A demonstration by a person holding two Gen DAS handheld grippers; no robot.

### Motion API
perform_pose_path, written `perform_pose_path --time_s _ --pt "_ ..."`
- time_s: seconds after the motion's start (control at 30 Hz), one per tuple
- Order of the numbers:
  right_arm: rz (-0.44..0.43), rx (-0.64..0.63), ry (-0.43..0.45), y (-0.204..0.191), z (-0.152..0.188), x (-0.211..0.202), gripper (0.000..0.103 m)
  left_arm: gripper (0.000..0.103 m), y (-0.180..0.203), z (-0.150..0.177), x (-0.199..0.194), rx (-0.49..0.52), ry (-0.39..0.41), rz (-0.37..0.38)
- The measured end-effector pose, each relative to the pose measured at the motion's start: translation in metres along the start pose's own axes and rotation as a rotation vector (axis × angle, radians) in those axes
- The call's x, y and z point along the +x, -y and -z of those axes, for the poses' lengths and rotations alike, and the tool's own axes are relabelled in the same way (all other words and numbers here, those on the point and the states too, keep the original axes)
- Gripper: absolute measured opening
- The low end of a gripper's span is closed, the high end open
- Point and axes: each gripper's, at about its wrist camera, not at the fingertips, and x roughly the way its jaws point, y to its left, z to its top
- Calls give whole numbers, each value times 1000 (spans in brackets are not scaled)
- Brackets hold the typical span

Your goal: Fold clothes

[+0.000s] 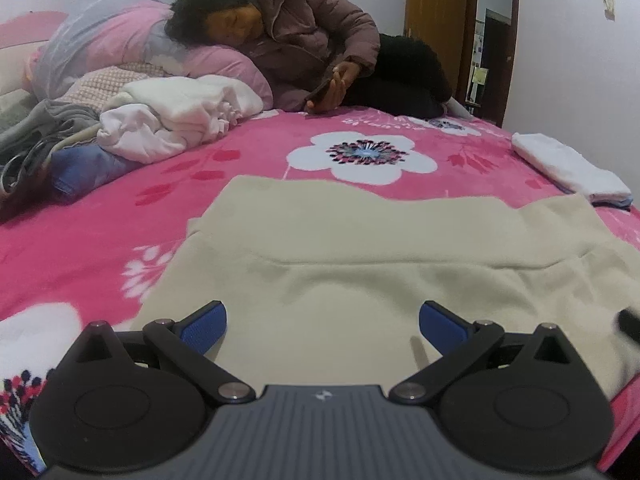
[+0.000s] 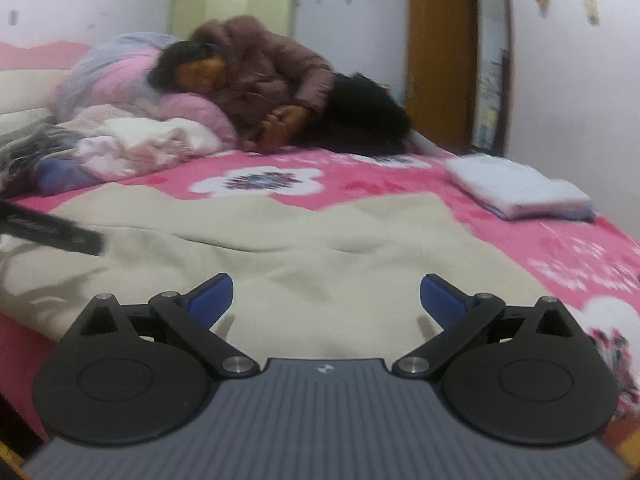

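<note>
A beige garment (image 1: 352,248) lies spread flat on the pink flowered bedspread (image 1: 120,216), with a fold line across its middle. My left gripper (image 1: 322,326) hovers over its near edge, jaws wide open, nothing between the blue pads. In the right wrist view the same beige garment (image 2: 280,240) lies wrinkled in front of my right gripper (image 2: 326,300), which is also wide open and empty. A dark blurred finger of the left gripper (image 2: 52,232) shows at the left edge there. A black tip of the right gripper (image 1: 628,322) shows at the right edge of the left wrist view.
A folded white stack (image 1: 568,166) (image 2: 516,188) sits at the bed's right side. A heap of unfolded clothes (image 1: 168,116) (image 2: 132,144) lies at the left. A person in a brown padded coat (image 1: 304,32) (image 2: 264,76) lies across the far end, holding a phone (image 1: 320,92). A wooden door (image 1: 436,20) stands behind.
</note>
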Motion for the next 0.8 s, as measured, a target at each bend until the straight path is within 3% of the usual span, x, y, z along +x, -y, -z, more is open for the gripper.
perform_pose_path --time_s 0.07,0.23,0.33,0.47,0.57,0.73,0.8 --pt "54 39 -16 17 1 -2 99 103 -2 3 2 21 -1 -15" --pt "57 186 -26 49 -4 -5 98 103 -3 6 6 34 9 -21" --pt "-9 156 -60 41 -4 1 97 103 -6 6 7 28 9 -16" --pt "61 120 -129 46 6 15 94 103 -12 7 7 22 11 -2" --pt "93 206 -145 69 7 12 94 103 -17 9 8 4 12 8" --pt "143 230 -158 77 -3 14 94 103 -22 7 8 -12 11 11" --pt "120 232 -123 71 -12 9 94 103 -25 7 7 -24 12 15"
